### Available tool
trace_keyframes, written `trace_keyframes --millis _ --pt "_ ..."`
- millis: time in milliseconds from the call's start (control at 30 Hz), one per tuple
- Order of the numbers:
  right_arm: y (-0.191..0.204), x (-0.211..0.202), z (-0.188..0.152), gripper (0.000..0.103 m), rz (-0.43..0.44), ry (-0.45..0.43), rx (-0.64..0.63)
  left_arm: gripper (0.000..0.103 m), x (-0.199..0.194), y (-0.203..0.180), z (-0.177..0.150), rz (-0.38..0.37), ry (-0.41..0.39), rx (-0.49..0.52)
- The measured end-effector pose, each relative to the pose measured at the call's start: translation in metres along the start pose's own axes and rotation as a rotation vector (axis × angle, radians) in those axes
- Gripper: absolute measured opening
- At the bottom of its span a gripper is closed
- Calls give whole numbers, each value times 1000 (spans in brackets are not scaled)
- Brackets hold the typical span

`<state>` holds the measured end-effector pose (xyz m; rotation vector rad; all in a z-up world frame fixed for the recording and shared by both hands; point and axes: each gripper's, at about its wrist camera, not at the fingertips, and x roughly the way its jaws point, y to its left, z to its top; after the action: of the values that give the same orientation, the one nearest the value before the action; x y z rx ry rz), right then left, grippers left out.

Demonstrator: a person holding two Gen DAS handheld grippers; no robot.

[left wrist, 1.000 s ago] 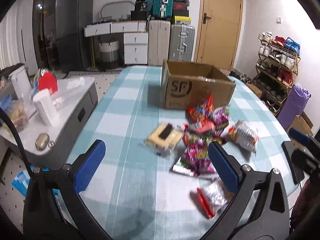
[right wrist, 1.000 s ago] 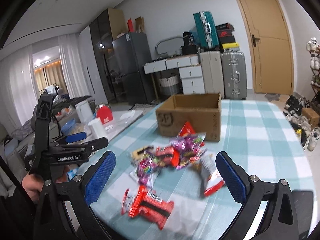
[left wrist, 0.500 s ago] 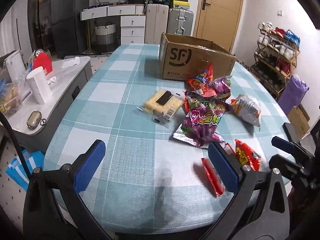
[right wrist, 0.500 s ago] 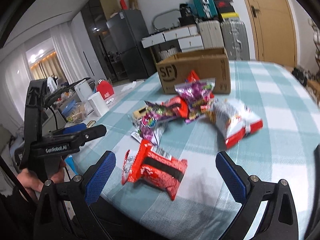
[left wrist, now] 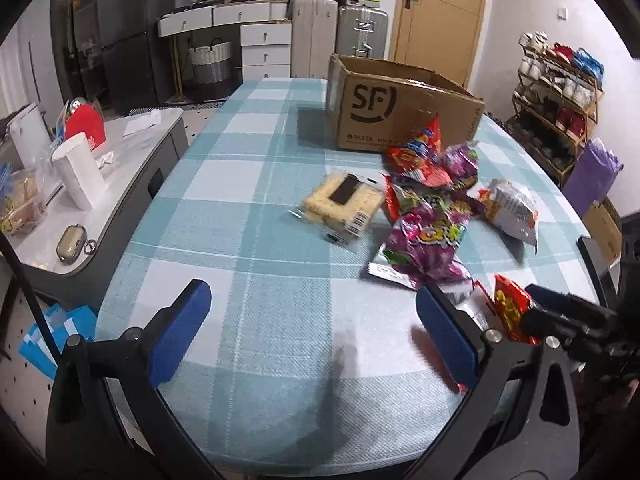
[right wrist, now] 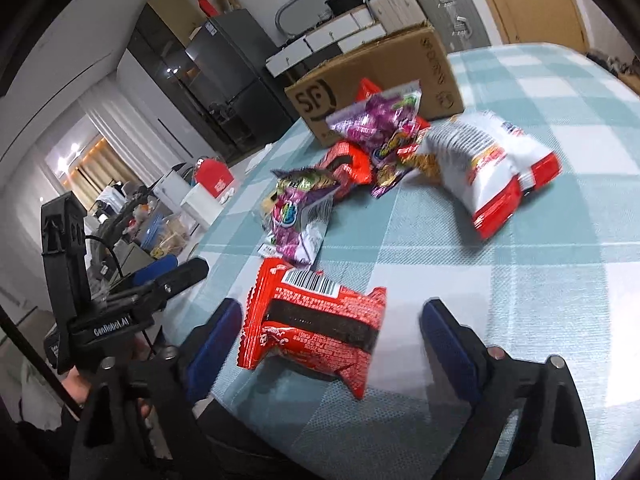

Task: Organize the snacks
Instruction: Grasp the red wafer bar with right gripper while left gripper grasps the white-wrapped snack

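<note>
A brown SF cardboard box (left wrist: 400,108) stands open at the far side of the checked table (left wrist: 248,200). Snack packs lie in front of it: a yellow cracker pack (left wrist: 342,204), purple candy bags (left wrist: 424,240), a white-and-red chip bag (left wrist: 512,208). My right gripper (right wrist: 332,336) is open, its jaws on either side of a red snack pack (right wrist: 316,324) near the table's front edge, not closed on it. My left gripper (left wrist: 316,332) is open and empty above bare tablecloth. The box (right wrist: 372,80) and chip bag (right wrist: 492,164) also show in the right wrist view.
A low grey side table (left wrist: 120,168) with a paper roll, a red carton and clutter stands left of the table. Suitcases, drawers and a fridge line the back wall. A shoe rack (left wrist: 560,92) stands at the right.
Both grippers have moved lower and closer to the table. My right gripper has come forward so the red pack now lies between its open jaws.
</note>
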<state>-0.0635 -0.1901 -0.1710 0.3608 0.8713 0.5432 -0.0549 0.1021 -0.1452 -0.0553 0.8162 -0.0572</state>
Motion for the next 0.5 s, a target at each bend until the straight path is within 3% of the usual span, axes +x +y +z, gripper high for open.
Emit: trace_keyframes --millis 100,233,400,500 --pt "7 3 -1 89 -22 7 -45 102 3 6 3 -1 13 -31" --pt "16 5 -6 79 -48 16 -108 102 7 8 5 9 22 -20" --pt "12 7 -7 56 -39 8 -107 102 4 12 8 14 10 -29" --pt "9 6 -7 53 -28 4 -93 102 3 12 7 11 17 -35"
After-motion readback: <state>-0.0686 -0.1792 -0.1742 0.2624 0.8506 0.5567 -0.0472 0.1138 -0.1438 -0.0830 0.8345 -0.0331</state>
